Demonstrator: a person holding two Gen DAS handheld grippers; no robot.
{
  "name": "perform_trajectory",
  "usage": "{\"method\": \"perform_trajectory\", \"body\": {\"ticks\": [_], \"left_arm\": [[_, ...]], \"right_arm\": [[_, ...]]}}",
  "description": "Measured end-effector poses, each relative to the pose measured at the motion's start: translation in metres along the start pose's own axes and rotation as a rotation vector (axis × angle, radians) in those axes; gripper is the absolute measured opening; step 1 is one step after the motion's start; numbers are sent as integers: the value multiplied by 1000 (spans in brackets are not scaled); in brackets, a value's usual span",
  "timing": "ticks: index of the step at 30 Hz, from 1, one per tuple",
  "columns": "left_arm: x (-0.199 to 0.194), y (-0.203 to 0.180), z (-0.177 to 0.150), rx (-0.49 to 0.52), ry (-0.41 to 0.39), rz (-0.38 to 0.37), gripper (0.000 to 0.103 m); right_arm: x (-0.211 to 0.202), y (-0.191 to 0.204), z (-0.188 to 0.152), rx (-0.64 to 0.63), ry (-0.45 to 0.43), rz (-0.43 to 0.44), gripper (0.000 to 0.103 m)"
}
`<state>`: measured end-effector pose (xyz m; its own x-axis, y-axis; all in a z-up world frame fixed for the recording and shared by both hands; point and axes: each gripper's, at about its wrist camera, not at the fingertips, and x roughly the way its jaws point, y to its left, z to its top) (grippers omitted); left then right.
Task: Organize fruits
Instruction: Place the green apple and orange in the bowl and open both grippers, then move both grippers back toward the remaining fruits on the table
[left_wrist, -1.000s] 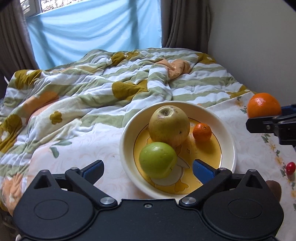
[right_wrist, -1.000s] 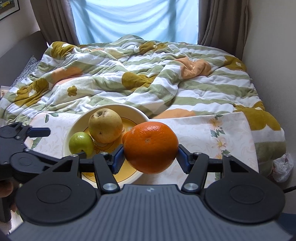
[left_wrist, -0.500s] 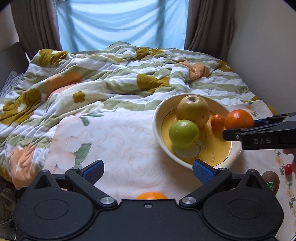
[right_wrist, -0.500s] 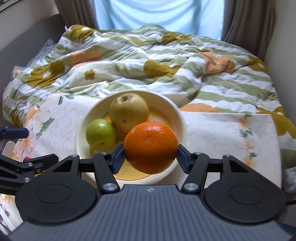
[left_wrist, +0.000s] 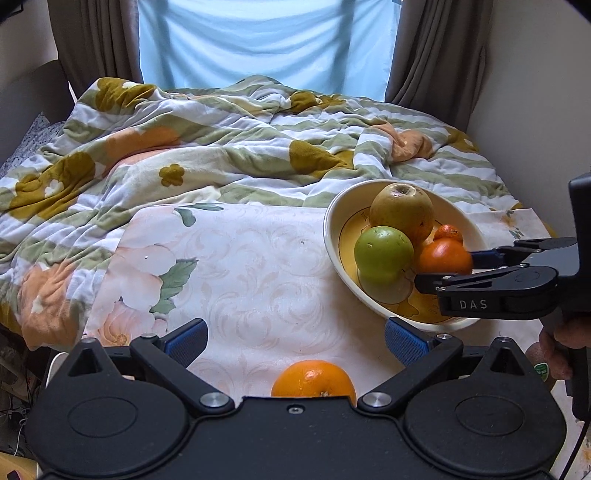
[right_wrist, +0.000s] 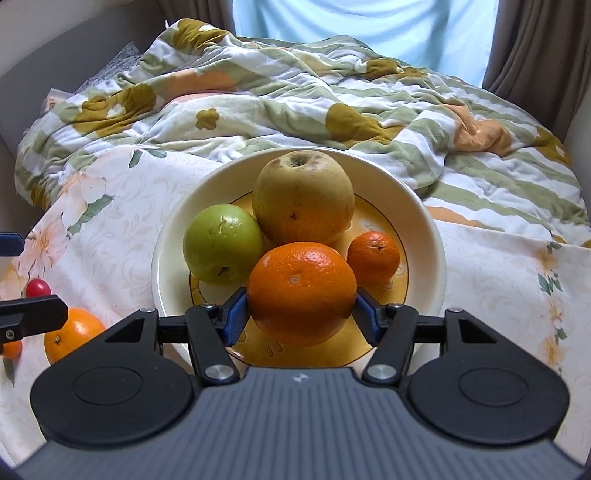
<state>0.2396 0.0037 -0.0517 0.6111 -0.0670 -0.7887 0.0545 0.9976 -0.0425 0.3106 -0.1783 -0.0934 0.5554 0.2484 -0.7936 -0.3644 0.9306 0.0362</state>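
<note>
Right gripper (right_wrist: 301, 308): fingers clamp large orange (right_wrist: 301, 291) over bowl (right_wrist: 424, 229), hiding its front floor. Left gripper (left_wrist: 293, 338): fingers spread, ungrasping; second orange (left_wrist: 313, 378) on worktop (left_wrist: 258, 266), lower half concealed by gripper body.

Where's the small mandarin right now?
In the right wrist view, the small mandarin sits in the bowl, right of the held orange, below the yellow apple.

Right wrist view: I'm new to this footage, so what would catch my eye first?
The big orange gripped between the right gripper's blue jaws, low over the cream bowl. Behind it sit a yellow-brown apple, a green apple and a small mandarin. Another orange lies on the floral cloth at left.
</note>
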Motion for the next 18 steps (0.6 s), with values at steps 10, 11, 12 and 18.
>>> {"method": "perform_trajectory", "body": {"ticks": [10, 11, 12, 18], "left_arm": [[-14, -6, -2, -17, -21, -16, 103], [-17, -7, -2, -20, -23, -20, 103], [-19, -8, -2, -22, -27, -22, 103], [-40, -18, -5, -13, -60, -21, 103]], "right_arm": [[-28, -4, -2, -1, -77, -41, 103], [-30, -5, -2, 7, -68, -46, 103], [-32, -8, -3, 14, -56, -46, 103], [-60, -15, -8, 63, -69, -38, 103]]}}
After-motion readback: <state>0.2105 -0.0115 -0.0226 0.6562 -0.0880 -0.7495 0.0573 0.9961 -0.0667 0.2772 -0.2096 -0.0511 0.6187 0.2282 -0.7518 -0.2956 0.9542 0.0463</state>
